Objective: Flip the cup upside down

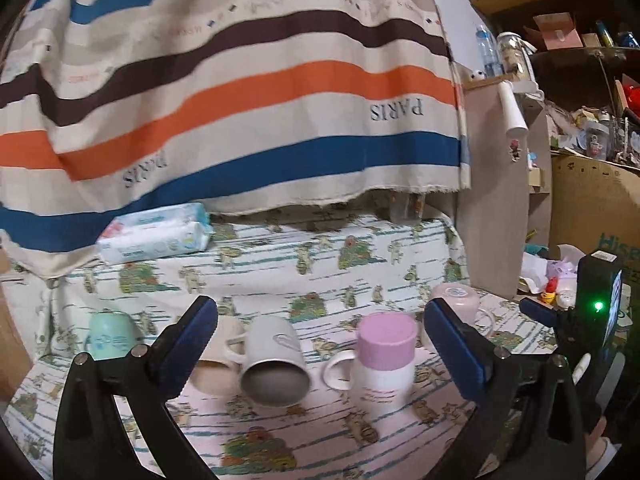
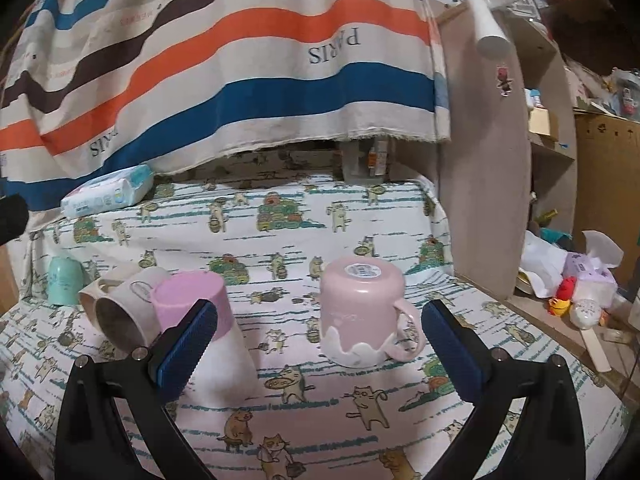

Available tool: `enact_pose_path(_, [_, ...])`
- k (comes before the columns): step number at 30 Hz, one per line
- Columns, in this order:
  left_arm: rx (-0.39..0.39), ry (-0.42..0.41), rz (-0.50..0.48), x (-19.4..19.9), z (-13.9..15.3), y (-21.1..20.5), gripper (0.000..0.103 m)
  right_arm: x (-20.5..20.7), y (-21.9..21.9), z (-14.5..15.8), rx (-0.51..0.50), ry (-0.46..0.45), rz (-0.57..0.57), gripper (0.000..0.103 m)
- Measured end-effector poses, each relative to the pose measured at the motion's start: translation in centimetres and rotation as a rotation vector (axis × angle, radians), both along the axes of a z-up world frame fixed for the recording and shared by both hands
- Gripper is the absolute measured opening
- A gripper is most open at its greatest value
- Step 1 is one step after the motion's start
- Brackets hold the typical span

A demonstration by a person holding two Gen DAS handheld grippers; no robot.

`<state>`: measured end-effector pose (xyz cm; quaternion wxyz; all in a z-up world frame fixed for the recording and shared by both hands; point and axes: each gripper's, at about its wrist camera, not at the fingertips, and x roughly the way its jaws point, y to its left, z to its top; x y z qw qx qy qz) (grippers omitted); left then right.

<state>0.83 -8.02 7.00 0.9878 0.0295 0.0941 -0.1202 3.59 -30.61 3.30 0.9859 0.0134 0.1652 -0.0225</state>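
Observation:
Several cups sit on a cat-print cloth [image 1: 280, 272]. A white mug [image 1: 274, 364] lies on its side, mouth toward me, next to a beige mug [image 1: 218, 364] also on its side. A pink-and-white cup [image 1: 386, 356] stands upside down. A pale pink mug [image 2: 360, 312] stands upside down; a mint cup [image 1: 110, 336] stands upside down at the left. My left gripper [image 1: 320, 348] is open and empty, just in front of the white mug and the pink-and-white cup. My right gripper [image 2: 320, 348] is open and empty, in front of the pale pink mug.
A pack of wipes [image 1: 156, 236] lies at the back left under a hanging striped cloth [image 1: 240, 100]. A wooden shelf side panel [image 2: 484, 160] rises at the right, with clutter and a tissue box [image 2: 588, 272] beyond. The right gripper's body [image 1: 592, 312] shows in the left view.

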Motion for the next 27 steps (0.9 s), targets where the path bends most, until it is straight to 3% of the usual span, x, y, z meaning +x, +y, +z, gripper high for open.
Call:
enact_pose_path(14, [-0.03,0.081,0.135,-0.1,-4.5,5.2,0.102,0.1,1.7,-0.2,-0.037,0.018,0.104,0.103])
enact_pose_path(21, [-0.016,0.1,0.167,0.4,-6.6,5.4,0.102,0.0,1.7,-0.2,-0.036,0.017,0.104,0.103])
enact_pose_path(27, [-0.014,0.118,0.227,0.5,-6.8,5.7,0.102,0.0,1.6,-0.2,-0.035,0.017,0.105,0.103])
